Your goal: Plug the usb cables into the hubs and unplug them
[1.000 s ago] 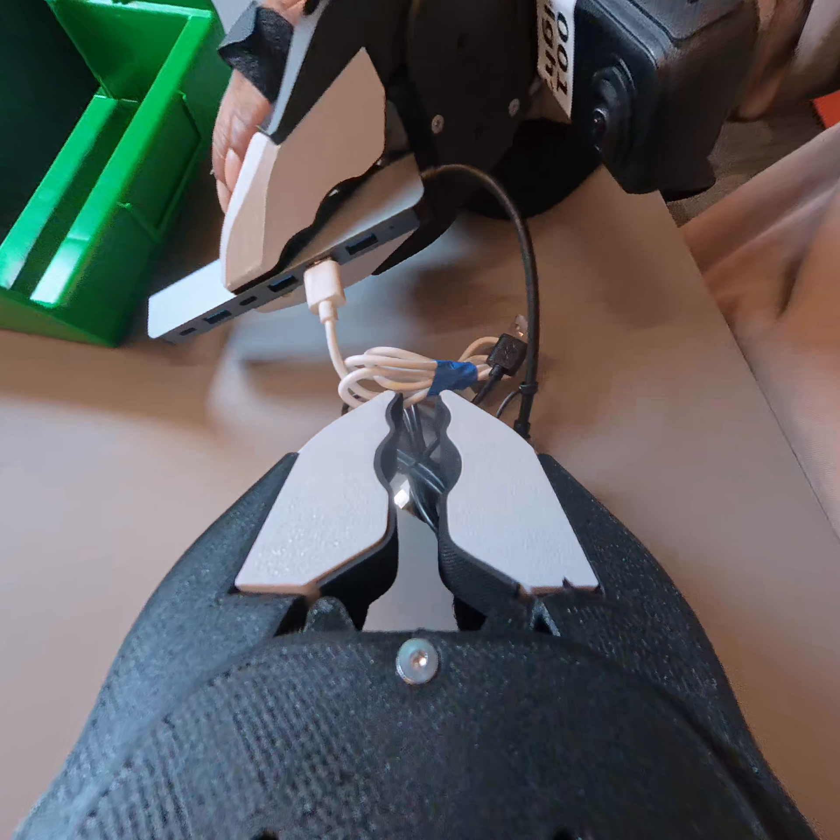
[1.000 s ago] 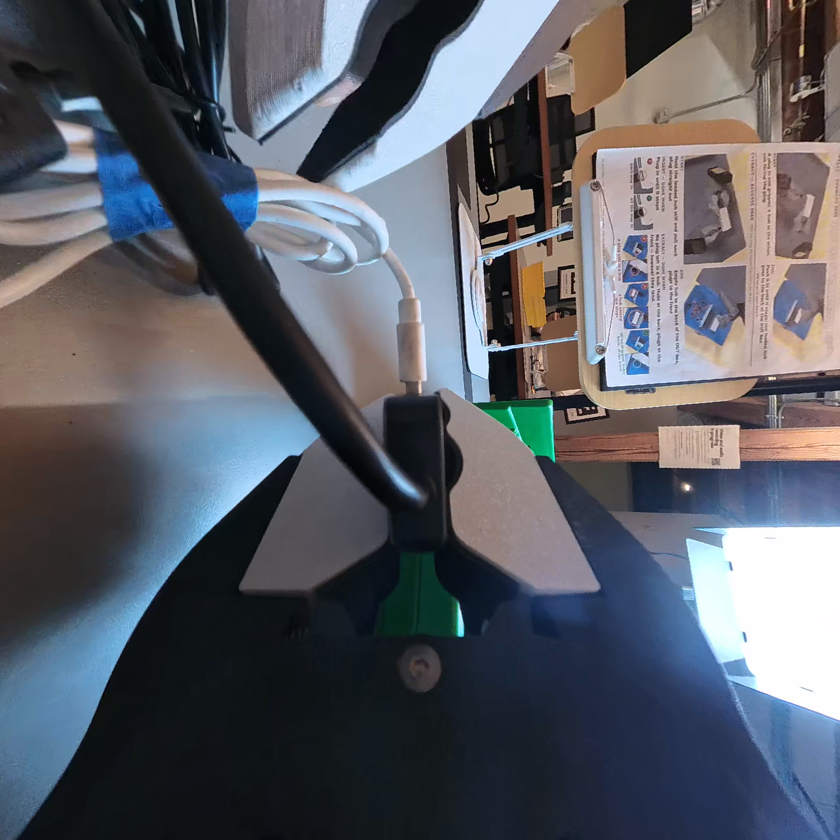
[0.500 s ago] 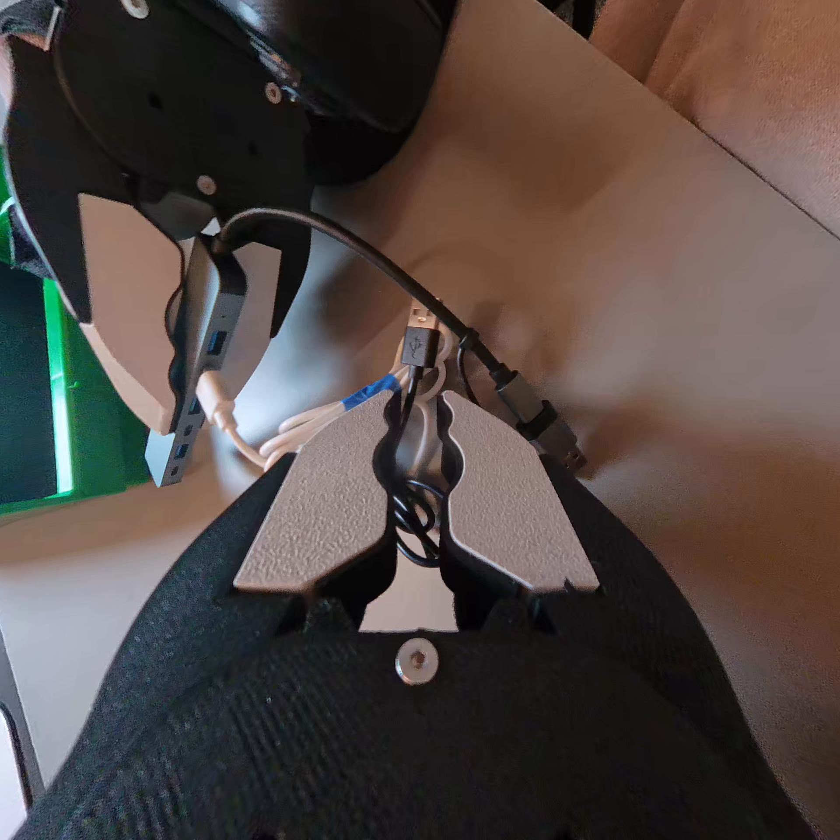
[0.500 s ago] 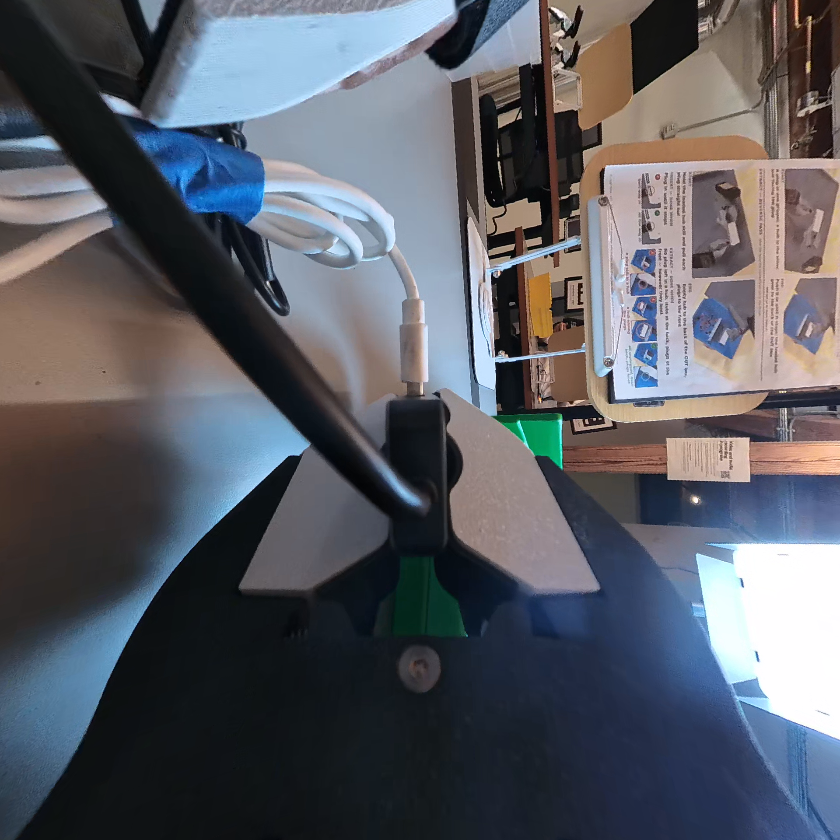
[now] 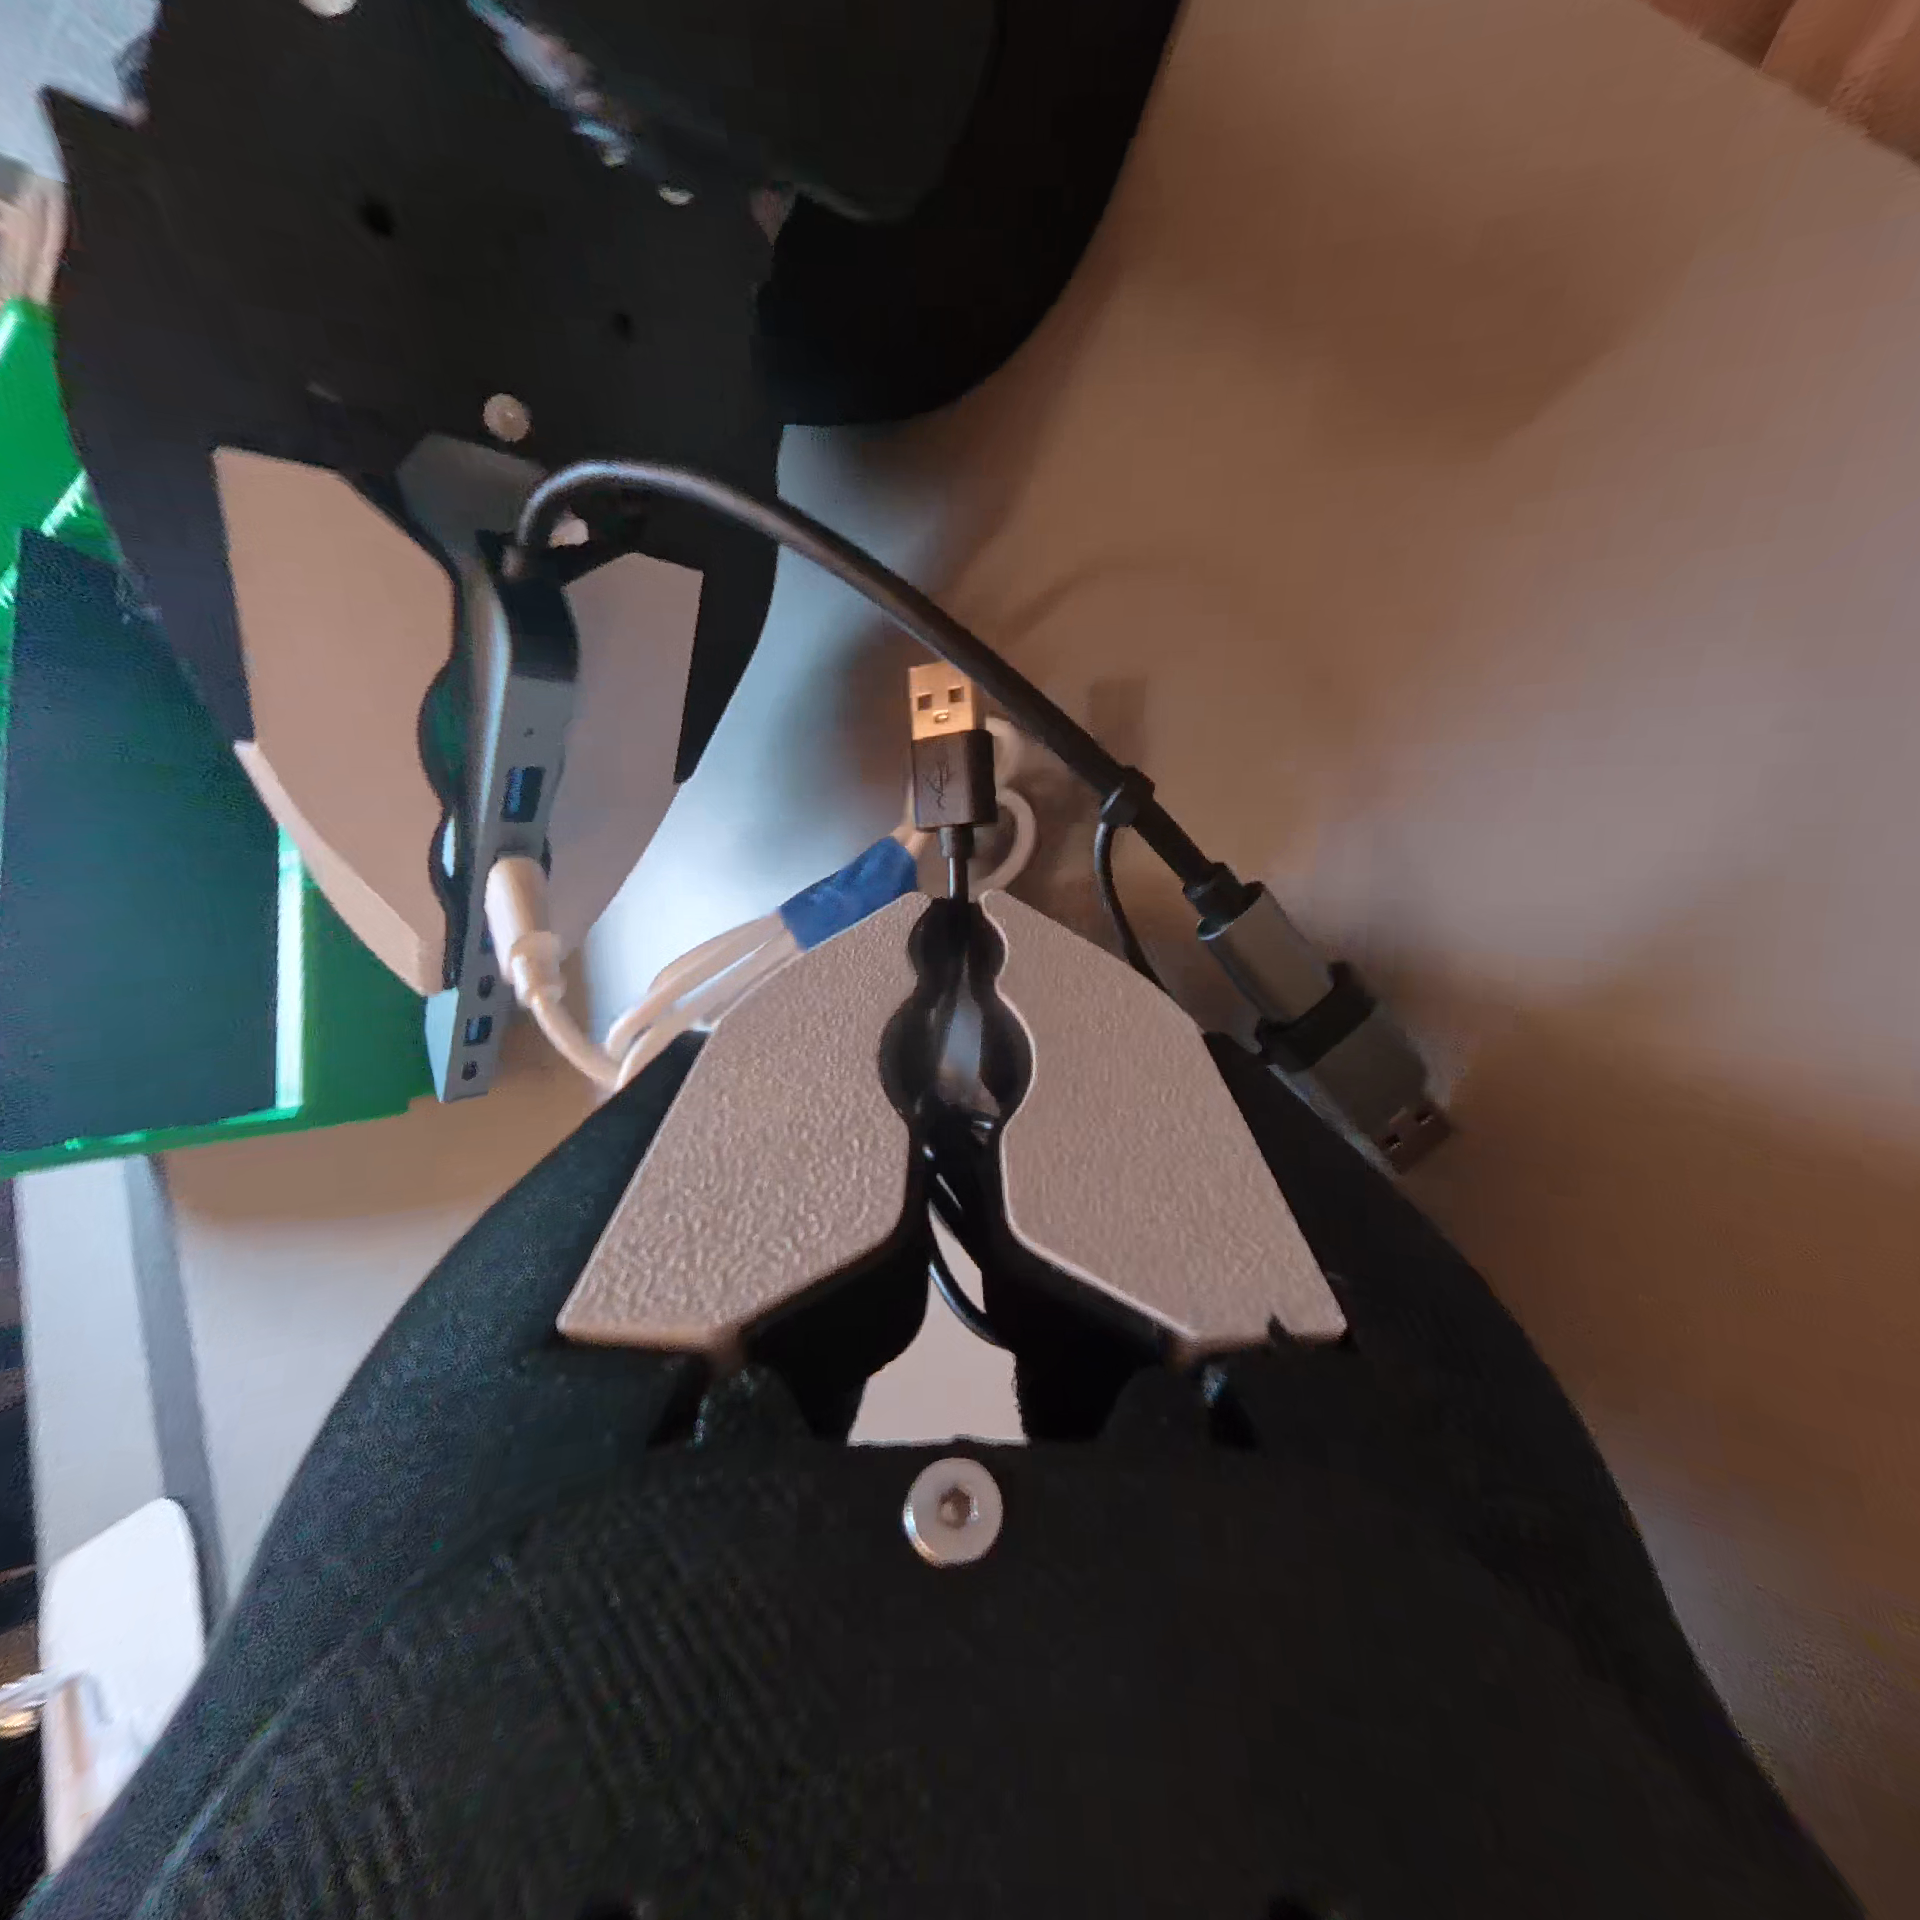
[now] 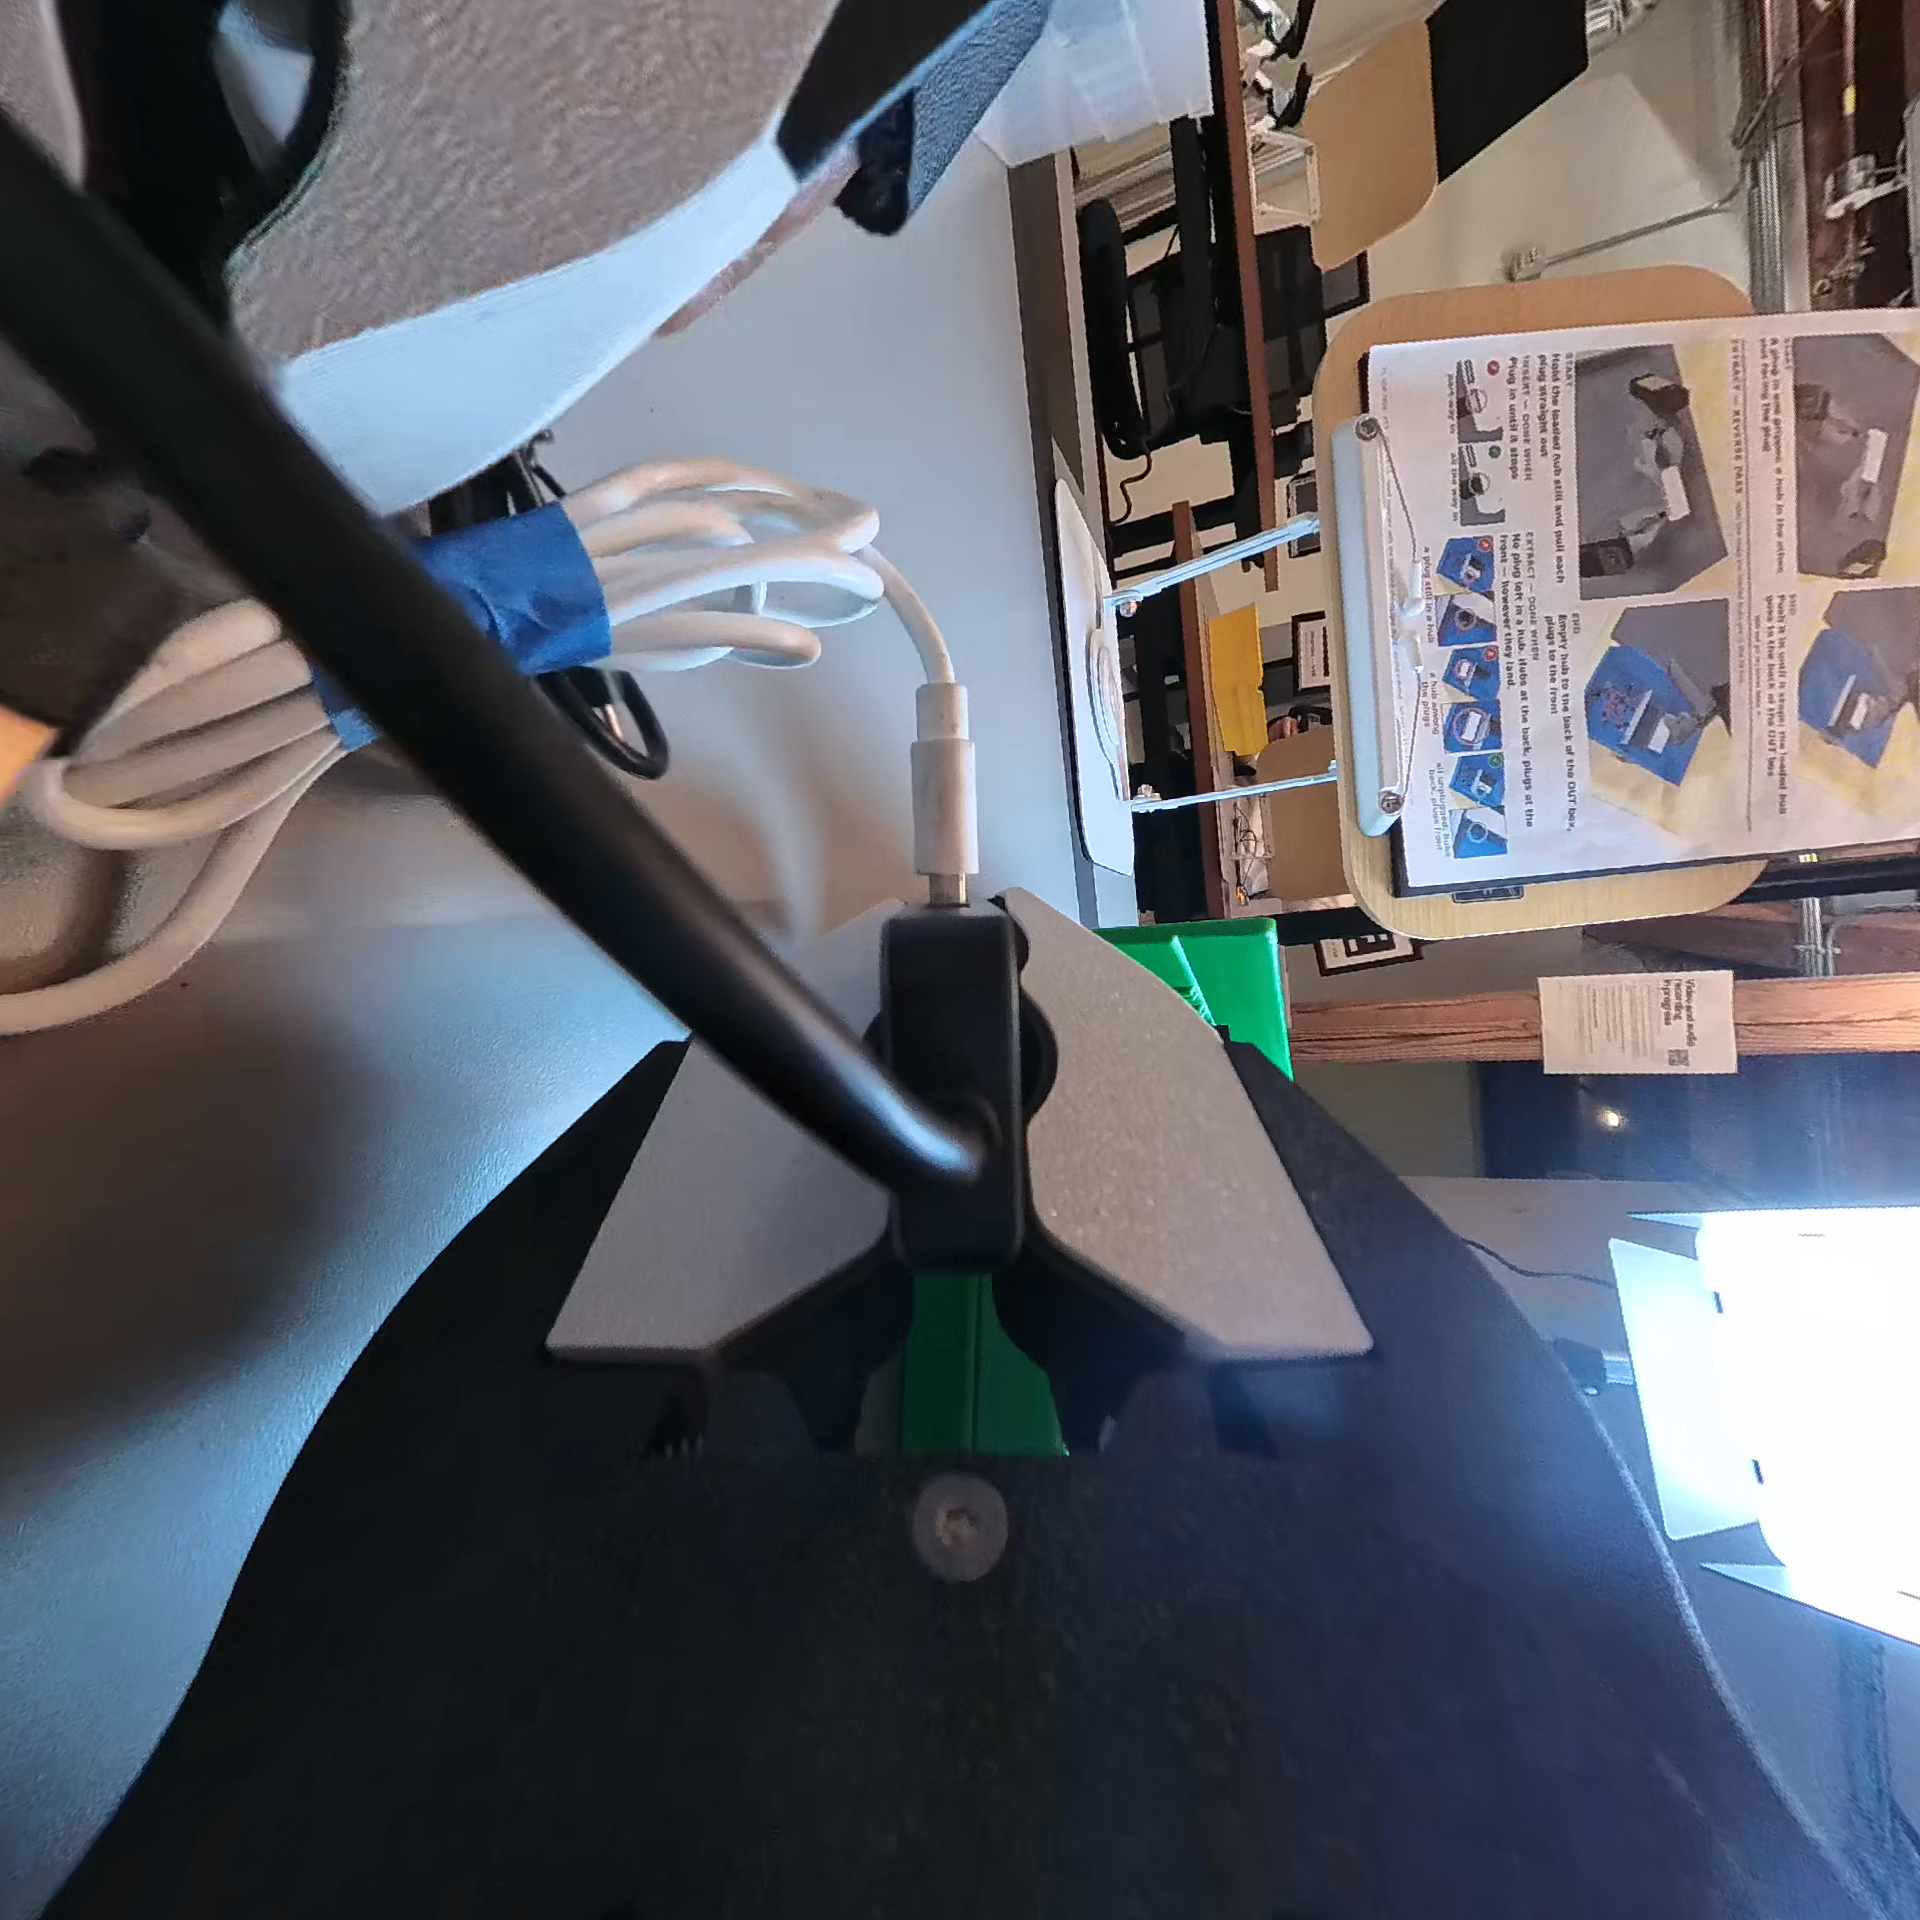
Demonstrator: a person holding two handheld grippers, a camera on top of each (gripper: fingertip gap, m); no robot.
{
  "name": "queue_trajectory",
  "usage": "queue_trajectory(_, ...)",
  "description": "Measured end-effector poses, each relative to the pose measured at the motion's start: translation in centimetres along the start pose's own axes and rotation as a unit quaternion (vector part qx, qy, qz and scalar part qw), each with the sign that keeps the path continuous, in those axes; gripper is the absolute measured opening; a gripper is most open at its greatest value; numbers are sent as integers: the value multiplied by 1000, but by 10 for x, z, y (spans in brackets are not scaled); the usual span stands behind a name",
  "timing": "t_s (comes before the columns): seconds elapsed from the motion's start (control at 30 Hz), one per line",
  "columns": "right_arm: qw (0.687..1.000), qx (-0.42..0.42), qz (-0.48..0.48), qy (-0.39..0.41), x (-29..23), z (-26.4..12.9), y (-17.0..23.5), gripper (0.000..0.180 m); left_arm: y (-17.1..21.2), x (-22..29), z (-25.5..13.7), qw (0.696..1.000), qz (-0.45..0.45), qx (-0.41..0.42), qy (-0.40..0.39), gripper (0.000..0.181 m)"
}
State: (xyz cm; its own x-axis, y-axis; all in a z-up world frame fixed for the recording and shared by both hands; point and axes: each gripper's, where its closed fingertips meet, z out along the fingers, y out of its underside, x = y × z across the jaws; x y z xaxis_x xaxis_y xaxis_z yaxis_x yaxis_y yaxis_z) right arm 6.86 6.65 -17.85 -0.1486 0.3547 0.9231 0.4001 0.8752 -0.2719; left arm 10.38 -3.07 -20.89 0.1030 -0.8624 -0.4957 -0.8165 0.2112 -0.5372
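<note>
My left gripper [image 5: 956, 914] is shut on a black USB cable; its plug [image 5: 943, 758] sticks straight out past the fingertips, apart from the hub. My right gripper [image 6: 951, 920] is shut on the grey hub [image 6: 951, 1039], held edge-on; it also shows in the left wrist view [image 5: 514, 790] at the upper left. A white cable's plug [image 6: 943, 790] sits in one hub port. The white cable is coiled and bound with blue tape [image 6: 520, 603]. The hub's own black lead [image 5: 935, 644] arcs right to a grey plug [image 5: 1330, 1039] resting on the table.
A green bin [image 5: 156, 935] stands just behind the hub at the left. The beige table [image 5: 1558, 623] stretches to the right. In the right wrist view a clipboard with a printed sheet [image 6: 1610, 603] stands beyond the table, and a bright light panel [image 6: 1818, 1403] is at the right. The tips of one gripper are about 10 cm away from the tips of the other.
My left gripper has closed tighter on the black cable, and its plug now points straight out of the fingertips. The hub has turned from flat to edge-on in the left view and come closer.
</note>
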Motion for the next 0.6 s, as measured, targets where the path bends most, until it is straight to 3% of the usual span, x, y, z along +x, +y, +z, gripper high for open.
queue_trajectory(0.2,1000,-8,-5,7,3,0,3,12,-2,-26,-51,987,-147,49,35,4)
queue_trajectory(0.4,998,-4,-57,40,9,-1,-6,12,53,-77,-94,934,-353,-30,-38,4)
queue_trajectory(0.5,996,12,-70,53,10,1,-20,12,60,-65,-78,931,-352,-98,-10,4)
queue_trajectory(0.6,995,23,-74,57,10,2,-29,12,43,-54,-63,939,-315,-136,31,4)
